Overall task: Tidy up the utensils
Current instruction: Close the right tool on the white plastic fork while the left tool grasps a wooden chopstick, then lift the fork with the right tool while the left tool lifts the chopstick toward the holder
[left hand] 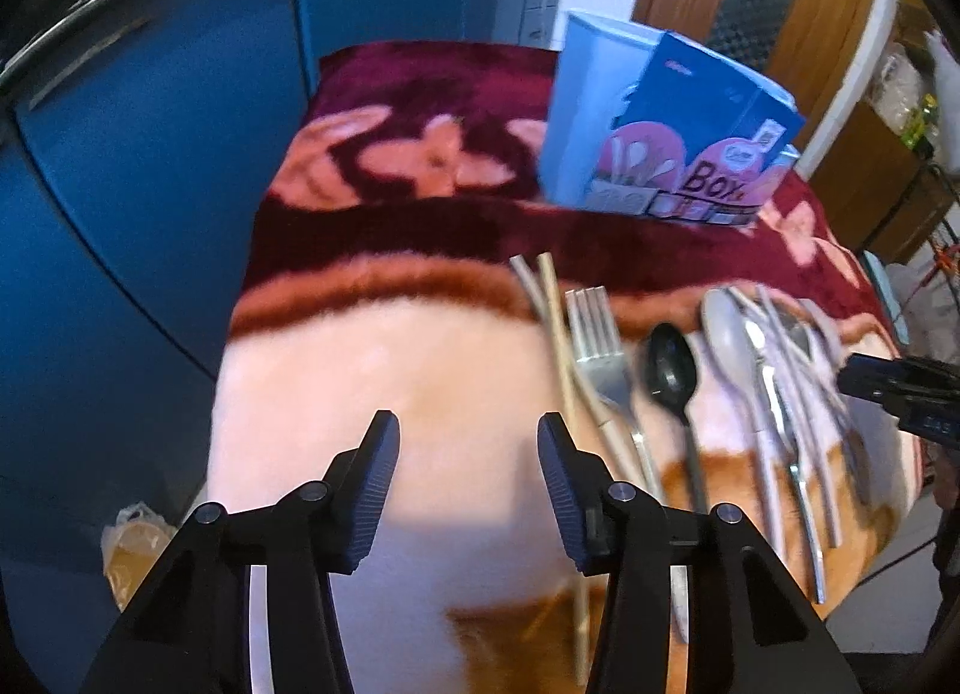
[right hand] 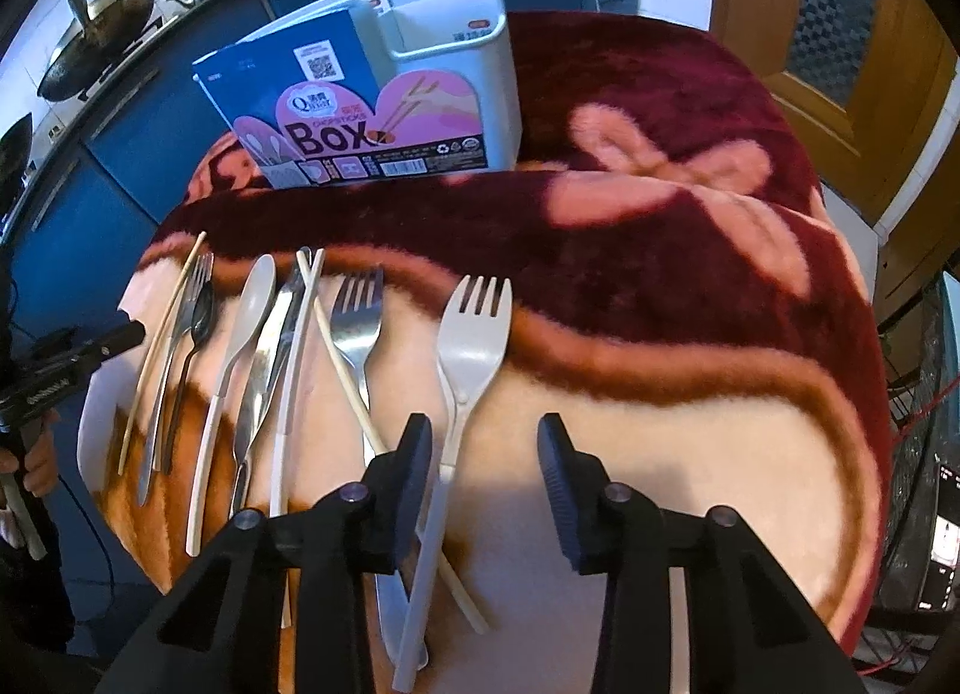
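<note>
Your right claw (right hand: 484, 472) hangs part-open over bare blanket (right hand: 690, 454), nothing between its jaws; the white plastic fork (right hand: 474, 328) lies just off its left finger. Shift left so the jaws straddle the handle, not the tines, before closing. Your left claw (left hand: 468, 469) is also part-open and empty, the chopsticks (left hand: 555, 322) and metal fork (left hand: 600, 346) to its right. The utensil box (right hand: 384, 111) stands at the far edge, well apart.
</note>
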The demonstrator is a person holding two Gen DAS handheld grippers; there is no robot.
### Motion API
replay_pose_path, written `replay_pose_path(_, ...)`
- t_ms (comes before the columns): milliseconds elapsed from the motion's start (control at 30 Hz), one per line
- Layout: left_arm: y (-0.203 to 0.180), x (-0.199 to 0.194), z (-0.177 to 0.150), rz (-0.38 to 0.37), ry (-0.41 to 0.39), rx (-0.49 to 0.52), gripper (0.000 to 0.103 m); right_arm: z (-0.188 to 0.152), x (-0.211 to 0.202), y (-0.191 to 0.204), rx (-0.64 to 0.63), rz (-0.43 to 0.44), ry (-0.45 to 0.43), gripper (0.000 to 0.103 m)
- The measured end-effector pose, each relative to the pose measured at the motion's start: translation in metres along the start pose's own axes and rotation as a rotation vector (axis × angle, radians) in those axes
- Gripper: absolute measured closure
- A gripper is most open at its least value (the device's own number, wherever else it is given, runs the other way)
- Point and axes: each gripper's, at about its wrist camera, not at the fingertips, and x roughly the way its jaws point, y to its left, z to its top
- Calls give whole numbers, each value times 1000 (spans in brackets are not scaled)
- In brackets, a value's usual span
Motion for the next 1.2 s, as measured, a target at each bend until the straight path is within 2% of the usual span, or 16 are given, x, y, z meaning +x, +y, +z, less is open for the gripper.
replay_pose_path(200,-12,20,9,-33,88,22,54,7,6,4,-30,-2,38,70)
replay_pose_path(400,-8,33,25,-34,109,20,60,12,8,-3,-6,9,52,88)
replay_pose_path(533,-5,34,26,-30,106,13,75,10,7,-8,5,32,37,89)
replay_pose_path(600,-3,33,26,-36,105,2,79,8,6,-9,2,41,26,89)
replay_pose_path(767,-5,35,29,-31,115,-5,79,7,5,-10,0,53,11,89)
replay_pose_path(867,-11,38,31,4,118,32,79,6,5,-12,-8,49,14,89)
replay_pose_path(900,-14,38,31,20,116,47,81,6,4,-11,-12,45,15,89)
replay_pose_path(933,-17,38,30,30,107,55,92,6,4,-10,-21,38,15,89)
replay_pose_path(967,-19,37,29,32,101,60,96,6,5,-8,-30,30,14,89)
replay_pose_path(1200,-21,25,19,63,28,59,99,5,3,-7,-23,30,-12,90)
